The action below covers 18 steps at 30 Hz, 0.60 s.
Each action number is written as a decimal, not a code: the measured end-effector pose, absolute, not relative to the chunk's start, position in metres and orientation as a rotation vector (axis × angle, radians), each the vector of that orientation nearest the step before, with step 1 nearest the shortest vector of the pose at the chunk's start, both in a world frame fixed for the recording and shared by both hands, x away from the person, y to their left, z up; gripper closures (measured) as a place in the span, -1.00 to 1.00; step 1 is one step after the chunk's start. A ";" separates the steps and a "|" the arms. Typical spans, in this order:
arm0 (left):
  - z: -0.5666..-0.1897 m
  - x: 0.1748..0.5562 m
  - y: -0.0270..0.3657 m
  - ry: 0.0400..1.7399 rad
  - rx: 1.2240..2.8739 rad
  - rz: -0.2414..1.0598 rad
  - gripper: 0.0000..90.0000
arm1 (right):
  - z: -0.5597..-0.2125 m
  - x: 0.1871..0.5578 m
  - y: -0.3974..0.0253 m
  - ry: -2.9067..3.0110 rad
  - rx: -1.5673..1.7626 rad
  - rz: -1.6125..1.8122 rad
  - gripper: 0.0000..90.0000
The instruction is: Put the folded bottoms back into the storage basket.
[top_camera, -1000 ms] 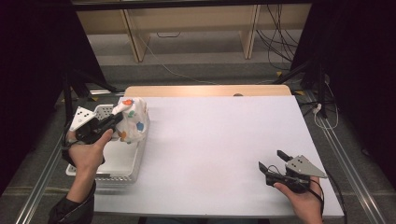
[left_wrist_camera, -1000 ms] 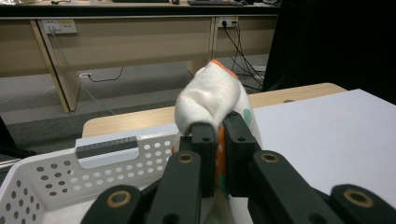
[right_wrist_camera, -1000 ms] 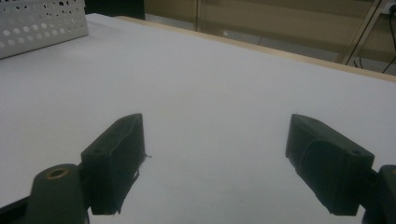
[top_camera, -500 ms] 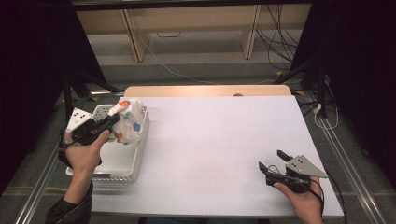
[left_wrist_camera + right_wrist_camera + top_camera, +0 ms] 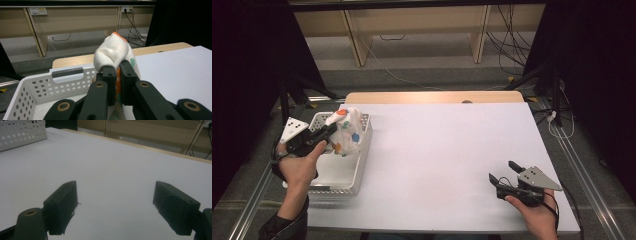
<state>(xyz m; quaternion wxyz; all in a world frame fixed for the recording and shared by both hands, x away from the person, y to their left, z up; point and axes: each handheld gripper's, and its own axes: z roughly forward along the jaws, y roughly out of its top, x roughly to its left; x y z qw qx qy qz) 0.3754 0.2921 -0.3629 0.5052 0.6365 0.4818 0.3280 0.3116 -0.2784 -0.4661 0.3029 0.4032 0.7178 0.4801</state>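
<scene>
From above, at the left edge of the counter [image 5: 447, 150], a white cloth with coloured spots [image 5: 347, 131] is held over the white perforated basket [image 5: 343, 175] by the left hand-held gripper [image 5: 330, 131], while the right hand-held gripper [image 5: 501, 171] is seen near the front right corner, well apart from the basket. Along the left hand-held gripper [image 5: 116, 72], the jaws are seen clamped on a fold of the cloth [image 5: 112, 51], above the basket's far wall [image 5: 67, 80]. Along the right hand-held gripper [image 5: 115, 200], the jaws are held wide apart over the bare counter [image 5: 112, 162], with a corner of the basket [image 5: 22, 131] at the upper left.
</scene>
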 end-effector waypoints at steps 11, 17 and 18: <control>-0.370 0.375 0.297 1.190 1.550 0.798 0.87 | -0.467 0.312 -0.278 1.898 1.074 1.277 -0.54; -0.373 0.375 0.299 1.198 1.561 0.803 0.87 | -0.466 0.311 -0.278 1.905 1.074 1.268 -0.54; -0.374 0.375 0.300 1.199 1.566 0.804 0.87 | -0.466 0.311 -0.278 1.905 1.074 1.268 -0.54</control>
